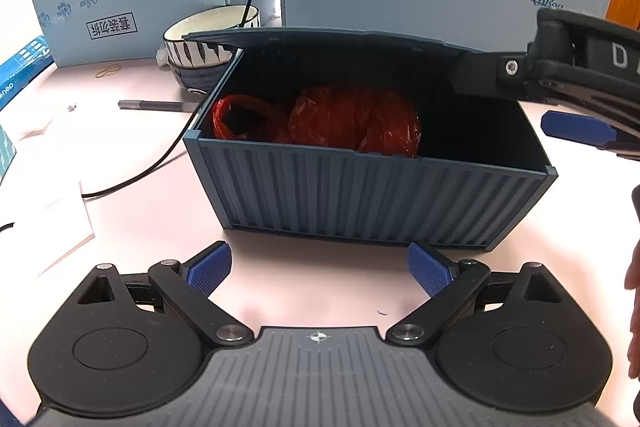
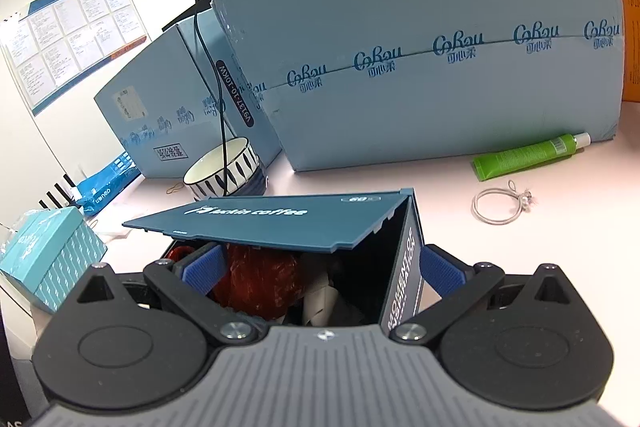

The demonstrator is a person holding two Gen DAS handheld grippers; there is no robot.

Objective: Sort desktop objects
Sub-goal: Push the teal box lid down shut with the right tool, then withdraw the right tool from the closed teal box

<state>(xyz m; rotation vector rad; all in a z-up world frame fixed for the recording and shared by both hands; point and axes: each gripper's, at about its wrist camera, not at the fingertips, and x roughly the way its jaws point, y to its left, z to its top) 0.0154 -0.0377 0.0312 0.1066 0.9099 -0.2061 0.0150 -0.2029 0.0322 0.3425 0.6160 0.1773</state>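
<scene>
So, left to right. Far left on the pale pink desktop (image 1: 152, 211) there's a black-and-white striped ceramic bowl (image 1: 200, 43) with a thin black cable (image 1: 160, 163) trailing over it, plus a dark pen (image 1: 160, 105) lying flat just in front. The bowl looks heavy-ish, rigid and chippable, so I'd pinch it across the rim, not the slick glazed side.

In the middle sits the dark blue ribbed container-style storage box (image 1: 360, 195), with its hinged lid (image 1: 320, 41) half open. Inside is a crumpled red plastic bag (image 1: 352, 123), which should be feather-light, soft and slippery. Grab a bunched fold or the loop handle at its left end, because a flat pinch would likely slide off. The left gripper (image 1: 318, 273) hovers low just in front of the box, jaws spread wide, holding nothing.

On the right, the right gripper (image 2: 322, 271) is up at the box's right end near the lid, jaws apart, nothing clamped; the lid is thin stiff plastic, so push it by the free edge.

Further right lie a green squeeze tube with a white cap (image 2: 528, 155) (light, squashy, take it mid-body) and a thin silvery wire ring (image 2: 498, 205), which looks fiddly and flat to the desk.
</scene>
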